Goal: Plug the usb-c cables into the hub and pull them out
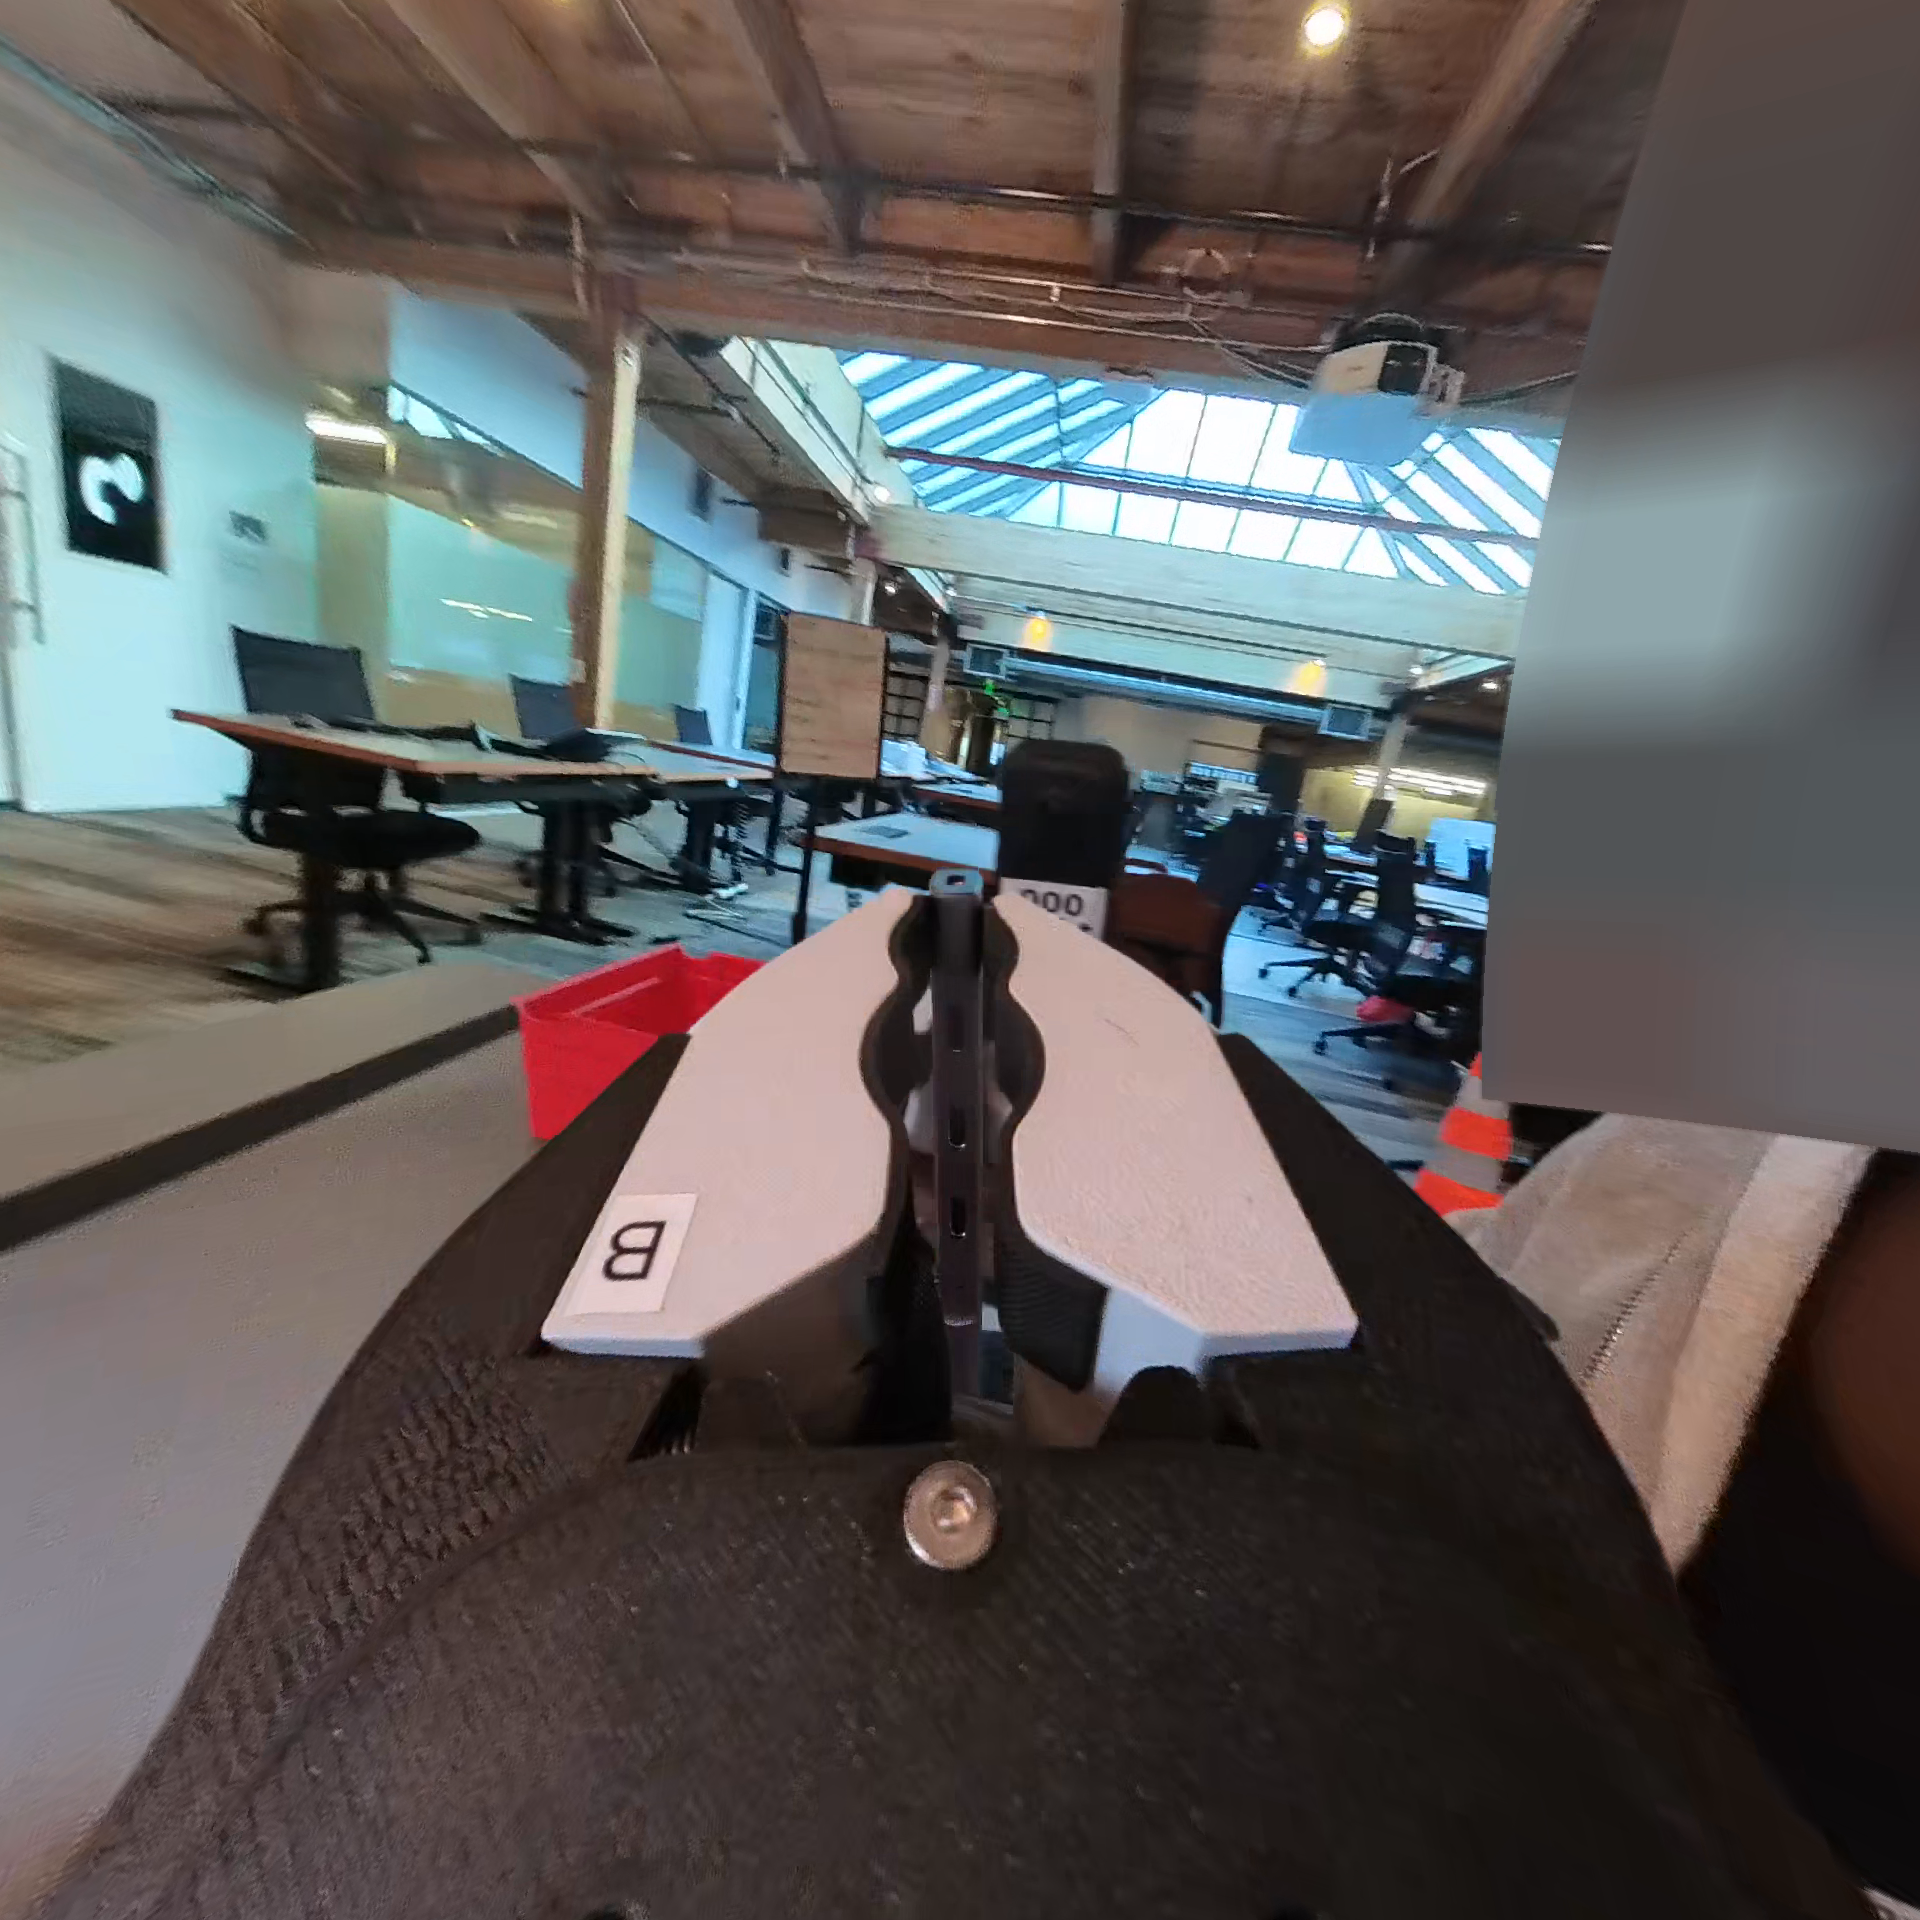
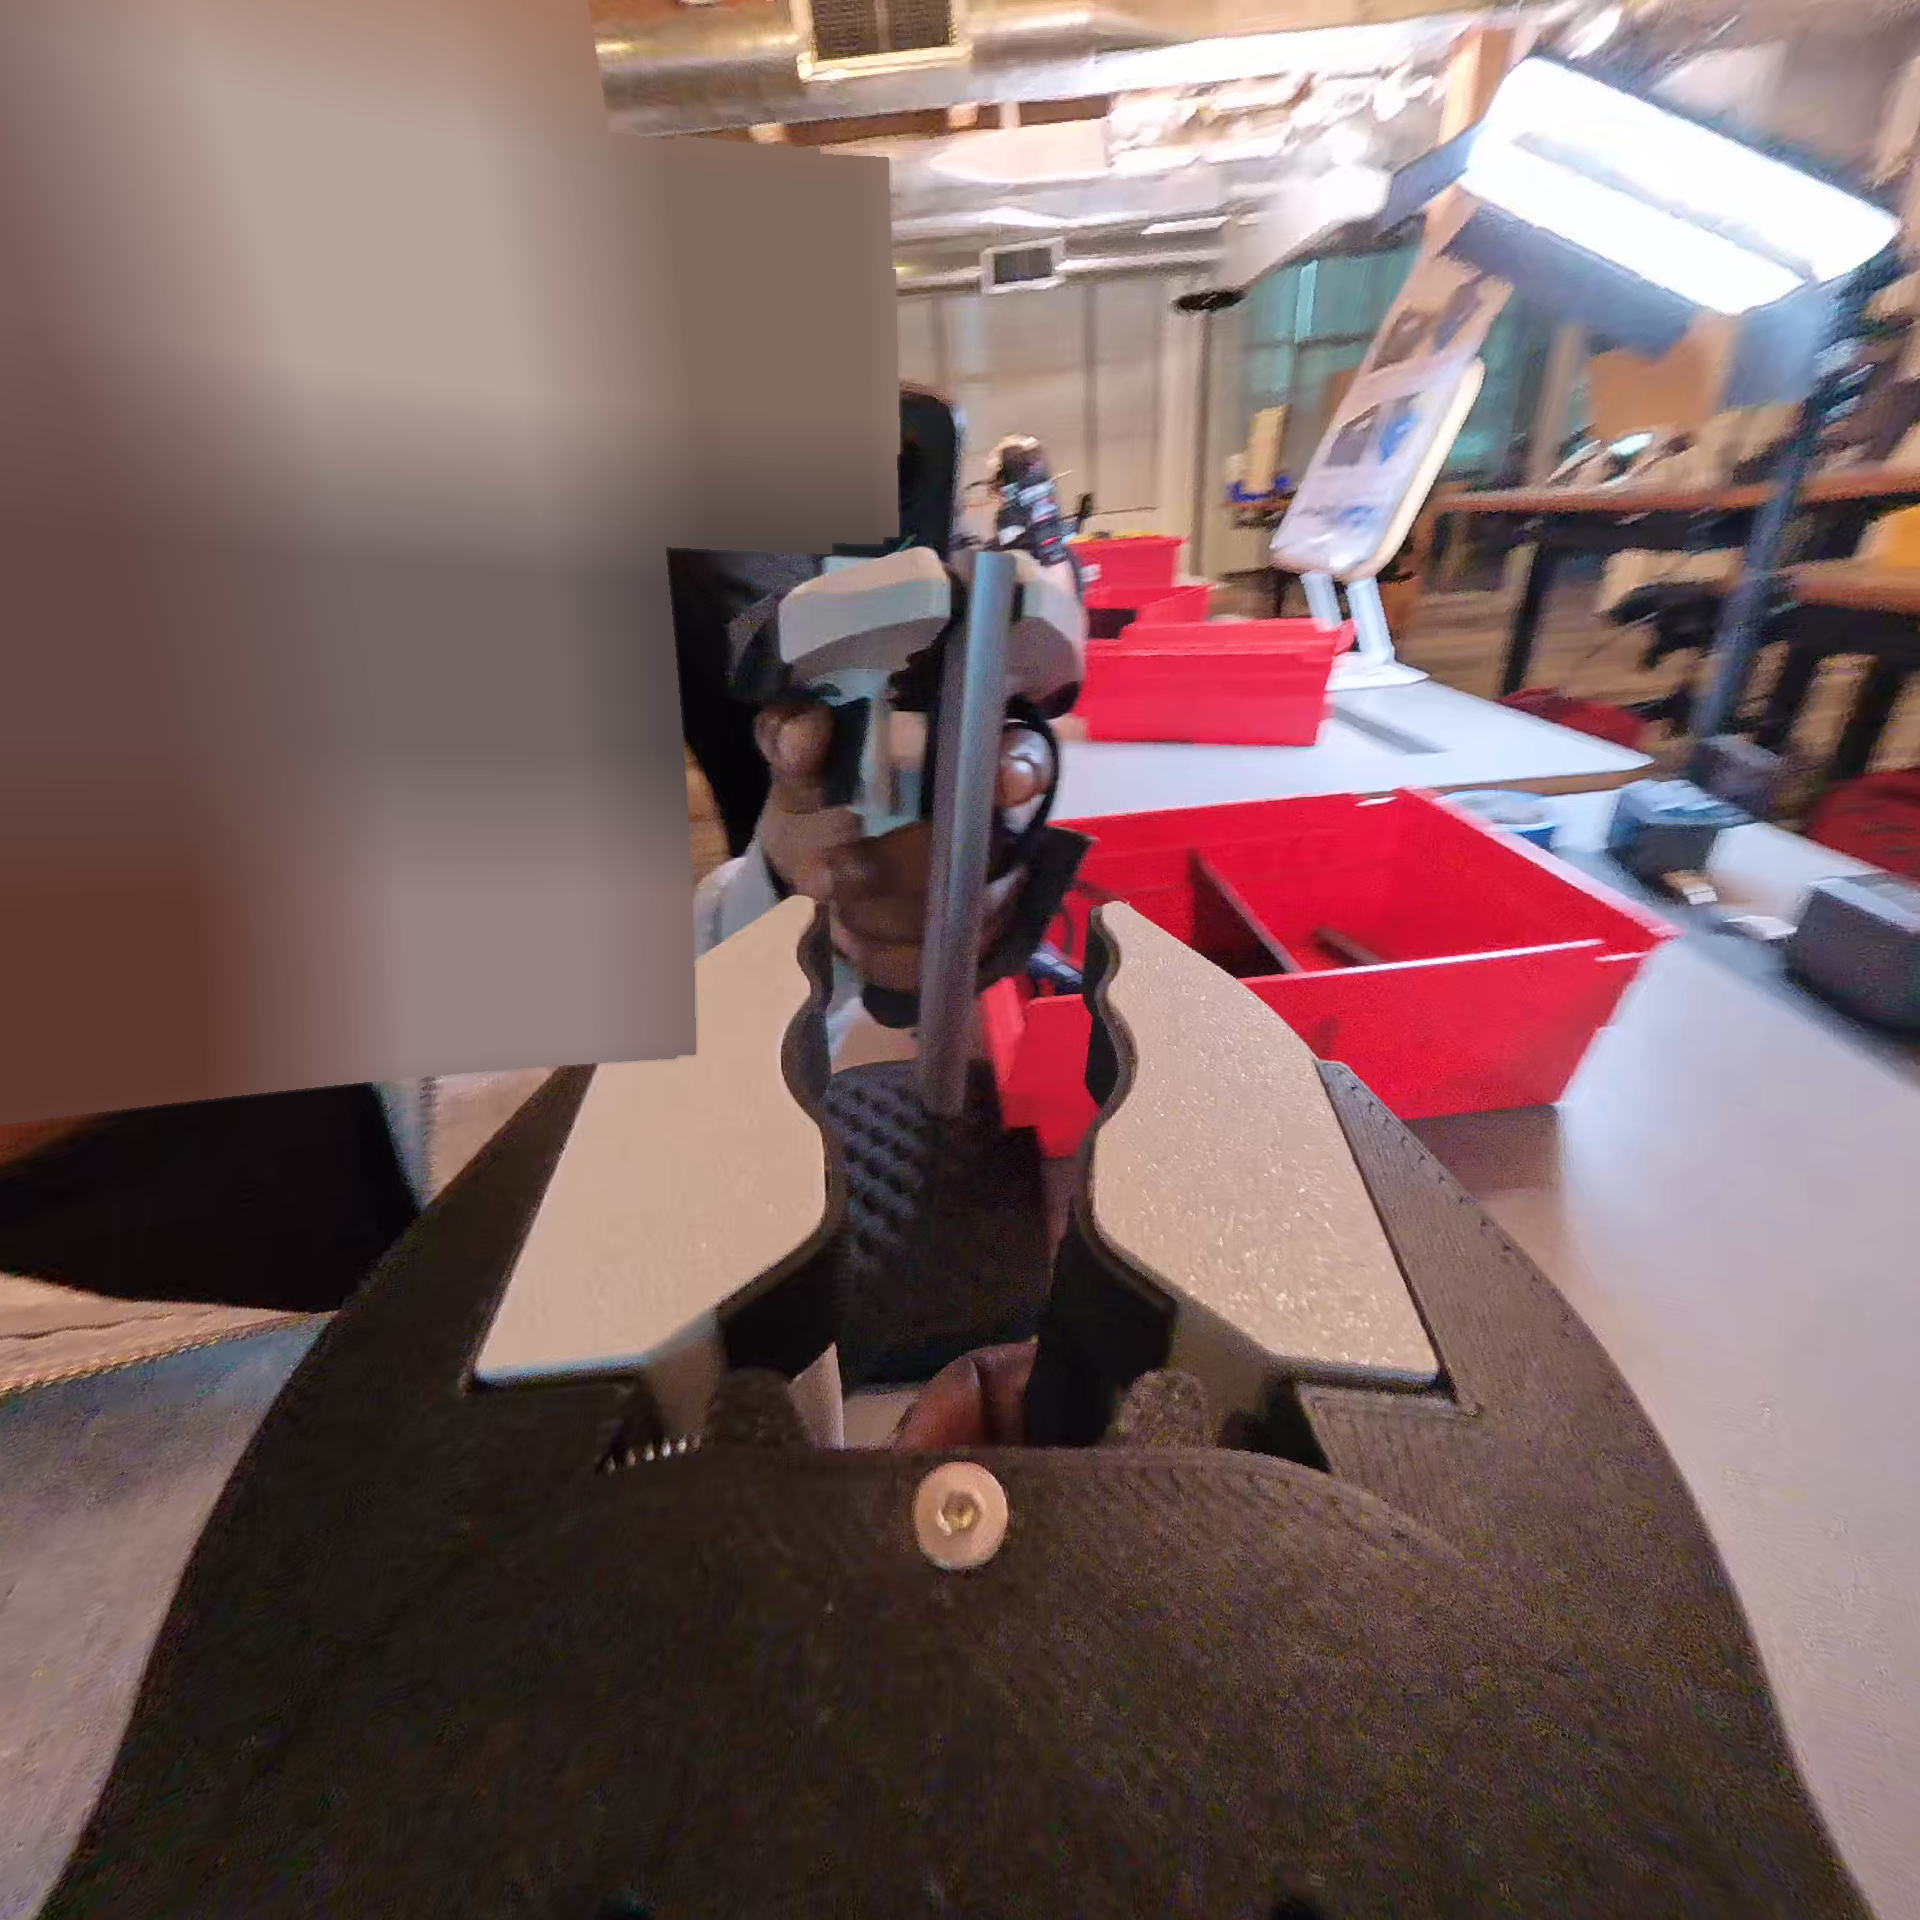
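Note:
In the left wrist view my left gripper [image 1: 954,906] is shut on the slim dark grey hub [image 1: 957,1091]. The hub stands on edge between the white fingers, its row of ports facing the camera. In the right wrist view my right gripper [image 2: 954,930] is open and empty. Just beyond it, a hand holds the left gripper [image 2: 914,613] with the hub [image 2: 966,810] pointing down into the gap between my right fingers. No usb-c cable shows clearly; thin black cords [image 2: 1049,935] hang behind the hub.
A red divided bin [image 2: 1351,935] sits on the grey table [image 2: 1714,1195] to the right, with more red bins [image 2: 1205,675] behind it and dark boxes [image 2: 1860,935] at far right. In the left wrist view a red bin [image 1: 592,1029] stands ahead and a grey sleeve [image 1: 1662,1299] is at right.

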Demonstrator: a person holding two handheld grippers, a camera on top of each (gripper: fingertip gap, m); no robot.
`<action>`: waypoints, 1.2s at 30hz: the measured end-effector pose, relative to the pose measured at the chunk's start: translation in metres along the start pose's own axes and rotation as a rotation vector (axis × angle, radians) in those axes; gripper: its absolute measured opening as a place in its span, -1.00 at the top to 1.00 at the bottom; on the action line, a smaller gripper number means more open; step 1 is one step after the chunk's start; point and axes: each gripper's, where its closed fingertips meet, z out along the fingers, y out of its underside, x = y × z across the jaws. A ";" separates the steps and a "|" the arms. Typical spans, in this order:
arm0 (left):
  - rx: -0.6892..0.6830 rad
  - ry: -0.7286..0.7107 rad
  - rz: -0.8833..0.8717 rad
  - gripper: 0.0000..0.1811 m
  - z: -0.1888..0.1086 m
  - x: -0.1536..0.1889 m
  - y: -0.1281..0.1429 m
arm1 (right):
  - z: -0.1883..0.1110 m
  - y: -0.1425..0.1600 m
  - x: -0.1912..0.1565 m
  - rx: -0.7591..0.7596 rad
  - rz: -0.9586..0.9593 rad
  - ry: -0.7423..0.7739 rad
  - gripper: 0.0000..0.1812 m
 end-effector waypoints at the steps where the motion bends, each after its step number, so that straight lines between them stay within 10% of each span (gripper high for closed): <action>1: -0.011 0.014 -0.010 0.90 0.004 0.002 0.006 | 0.005 0.005 -0.004 -0.012 0.023 -0.032 0.51; 3: -0.042 0.037 -0.017 0.90 0.009 0.005 0.016 | 0.010 0.014 -0.005 -0.029 0.029 -0.042 0.87; 10: -0.085 -0.001 0.027 0.44 -0.001 -0.001 0.029 | -0.017 -0.024 -0.006 0.323 -0.015 -0.047 0.91; 18: -0.251 -0.050 0.381 0.87 0.007 0.008 0.084 | -0.023 -0.027 -0.022 0.479 -0.216 -0.038 0.90; 28: -0.449 0.012 0.615 0.89 -0.022 0.001 0.095 | -0.042 -0.011 -0.015 0.053 -0.593 0.183 0.62; 36: -0.462 -0.014 0.648 0.86 -0.022 -0.008 0.089 | -0.041 0.009 -0.024 -0.333 -0.749 0.167 0.90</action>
